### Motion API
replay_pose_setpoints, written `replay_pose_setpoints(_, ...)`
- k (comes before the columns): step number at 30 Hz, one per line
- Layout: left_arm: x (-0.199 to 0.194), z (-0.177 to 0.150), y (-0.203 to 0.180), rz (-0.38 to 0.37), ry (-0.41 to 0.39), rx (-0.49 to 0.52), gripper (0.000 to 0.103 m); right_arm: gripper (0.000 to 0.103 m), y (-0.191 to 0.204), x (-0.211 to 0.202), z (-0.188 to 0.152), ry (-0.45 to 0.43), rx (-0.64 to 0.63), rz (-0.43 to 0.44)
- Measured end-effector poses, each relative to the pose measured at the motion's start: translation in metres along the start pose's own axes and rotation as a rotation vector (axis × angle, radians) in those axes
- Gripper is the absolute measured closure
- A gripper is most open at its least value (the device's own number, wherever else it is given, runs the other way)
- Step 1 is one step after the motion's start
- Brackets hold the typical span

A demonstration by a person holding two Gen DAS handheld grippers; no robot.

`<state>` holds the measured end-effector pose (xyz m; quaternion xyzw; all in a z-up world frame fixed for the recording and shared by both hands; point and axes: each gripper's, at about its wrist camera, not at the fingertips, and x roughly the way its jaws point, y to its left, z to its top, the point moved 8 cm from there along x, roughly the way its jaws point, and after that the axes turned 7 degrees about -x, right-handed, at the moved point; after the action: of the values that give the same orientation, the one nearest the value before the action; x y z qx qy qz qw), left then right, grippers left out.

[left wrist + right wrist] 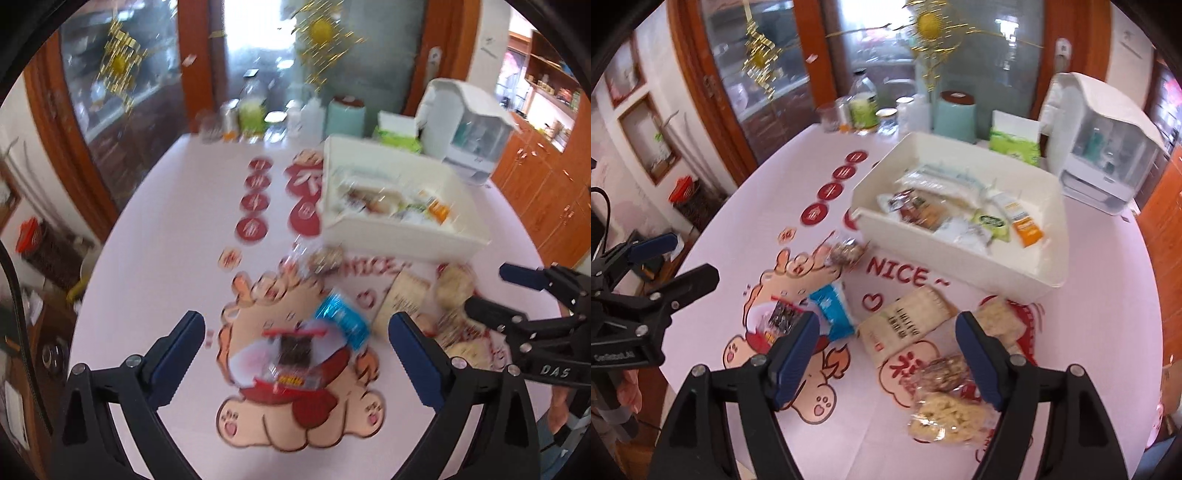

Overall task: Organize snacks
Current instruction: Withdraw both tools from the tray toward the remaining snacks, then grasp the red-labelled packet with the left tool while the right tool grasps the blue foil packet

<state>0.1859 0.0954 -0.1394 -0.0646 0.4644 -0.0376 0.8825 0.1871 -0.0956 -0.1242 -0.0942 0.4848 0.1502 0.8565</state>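
Note:
My left gripper (295, 328) is open above a red-and-clear snack packet (291, 358), which lies on the table between its fingers without touching them. A blue packet (341, 321) lies just beyond it. My right gripper (886, 325) is open over a beige cracker packet (905, 328), with a puffed-rice packet (942, 417) and a nut bar (945, 373) near its right finger. A clear nut packet (846, 251) lies by the white bin (960, 280), which holds several snacks. Each gripper shows in the other's view: the right gripper (495, 291) and the left gripper (683, 258).
The pink cartoon tablecloth (166, 258) covers a round table. Bottles and jars (864, 107), a teal canister (955, 114), a green tissue pack (1015, 144) and a white lidded appliance (1104, 144) stand along the far edge. Wooden cabinets (546, 184) are to the right.

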Motion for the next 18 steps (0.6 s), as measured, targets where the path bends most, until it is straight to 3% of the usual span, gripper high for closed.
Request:
replay_pose_setpoints(7,0.051,-0.045,0.031,0.02,0.123,-0.063,0.004,0.026,0.025,0.047,-0.012,0.087,-0.056,-0.002)
replay_pose_setpoints(13,0.086,-0.059,0.029,0.022,0.171,-0.085,0.004,0.028,0.036,0.085,-0.018,0.146,-0.064,0.02)
replay_pose_setpoints(18,0.111,-0.059,0.024,0.025,0.207,-0.074,0.01,0.029,0.042,0.116,-0.02,0.193,-0.089,0.039)
